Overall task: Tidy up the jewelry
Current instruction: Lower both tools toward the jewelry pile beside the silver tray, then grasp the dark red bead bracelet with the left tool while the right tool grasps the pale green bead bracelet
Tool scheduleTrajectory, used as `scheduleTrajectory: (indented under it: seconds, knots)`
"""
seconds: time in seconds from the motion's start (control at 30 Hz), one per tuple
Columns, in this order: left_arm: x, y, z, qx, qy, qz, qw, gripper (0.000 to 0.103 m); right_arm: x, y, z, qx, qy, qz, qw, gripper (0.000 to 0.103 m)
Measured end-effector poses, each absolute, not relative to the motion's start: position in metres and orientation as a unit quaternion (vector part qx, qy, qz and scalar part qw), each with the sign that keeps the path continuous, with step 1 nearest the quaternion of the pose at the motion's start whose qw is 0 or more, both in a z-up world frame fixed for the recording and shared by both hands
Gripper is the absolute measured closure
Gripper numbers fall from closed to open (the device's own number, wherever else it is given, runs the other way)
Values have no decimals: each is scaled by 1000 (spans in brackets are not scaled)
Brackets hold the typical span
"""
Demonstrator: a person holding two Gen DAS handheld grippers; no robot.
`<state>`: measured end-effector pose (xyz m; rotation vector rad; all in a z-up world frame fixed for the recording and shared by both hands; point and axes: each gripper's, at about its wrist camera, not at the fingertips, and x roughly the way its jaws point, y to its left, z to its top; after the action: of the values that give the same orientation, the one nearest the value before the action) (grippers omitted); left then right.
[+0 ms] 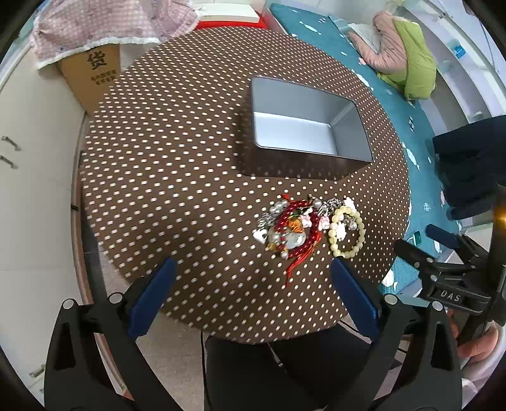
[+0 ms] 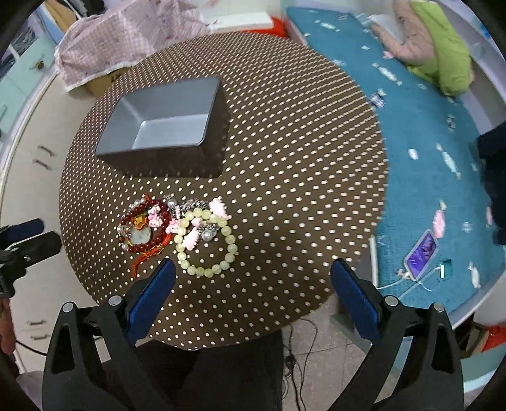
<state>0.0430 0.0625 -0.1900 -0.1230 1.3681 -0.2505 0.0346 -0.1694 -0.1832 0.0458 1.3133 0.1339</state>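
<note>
A heap of jewelry (image 1: 300, 224) lies on the round brown dotted table (image 1: 177, 164), near its front edge. In it are a red bead bracelet (image 2: 145, 227), a pale green bead bracelet (image 2: 207, 243), pearls and pink charms. Behind the heap stands an empty silver tin box (image 1: 310, 126), also seen in the right wrist view (image 2: 164, 126). My left gripper (image 1: 253, 272) hangs open just short of the heap, holding nothing. My right gripper (image 2: 253, 272) is open too, its left pad close to the green bracelet (image 1: 346, 232). Each gripper shows at the edge of the other's view (image 1: 417, 237) (image 2: 34, 235).
A cardboard box (image 1: 91, 76) under a pink checked cloth (image 1: 104, 25) stands behind the table. A teal bed (image 2: 427, 132) with pink and green clothing (image 1: 401, 53) and a phone (image 2: 422, 249) runs along the right. White drawers (image 1: 28, 177) are on the left.
</note>
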Motion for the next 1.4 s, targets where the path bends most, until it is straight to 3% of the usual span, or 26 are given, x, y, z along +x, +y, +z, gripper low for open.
scheduleTrajectory:
  seconds: [0.03, 0.1, 0.3, 0.57, 0.83, 0.9, 1.1, 1.4]
  knots:
    - [45, 60, -195, -58, 632, -117, 764, 12, 37, -170, -187, 24, 613, 74, 786, 13]
    - [51, 56, -207, -61, 644, -116, 754, 33, 42, -171, -195, 21, 620, 84, 780, 20]
    - [60, 52, -237, -73, 667, -88, 736, 39, 54, -176, -219, 18, 649, 118, 751, 37]
    - [66, 39, -263, -63, 681, -69, 726, 53, 65, -160, -235, -12, 657, 148, 739, 47]
    - [72, 24, -276, -66, 682, -66, 725, 87, 64, -142, -245, -44, 653, 166, 738, 61]
    - [72, 23, -279, -73, 688, -69, 718, 96, 65, -136, -244, -55, 649, 164, 740, 68]
    - [68, 23, -279, -80, 685, -69, 720, 103, 69, -143, -242, -56, 640, 159, 749, 92]
    - [77, 58, -242, -105, 681, -76, 721, 103, 83, -172, -217, -18, 634, 161, 756, 95]
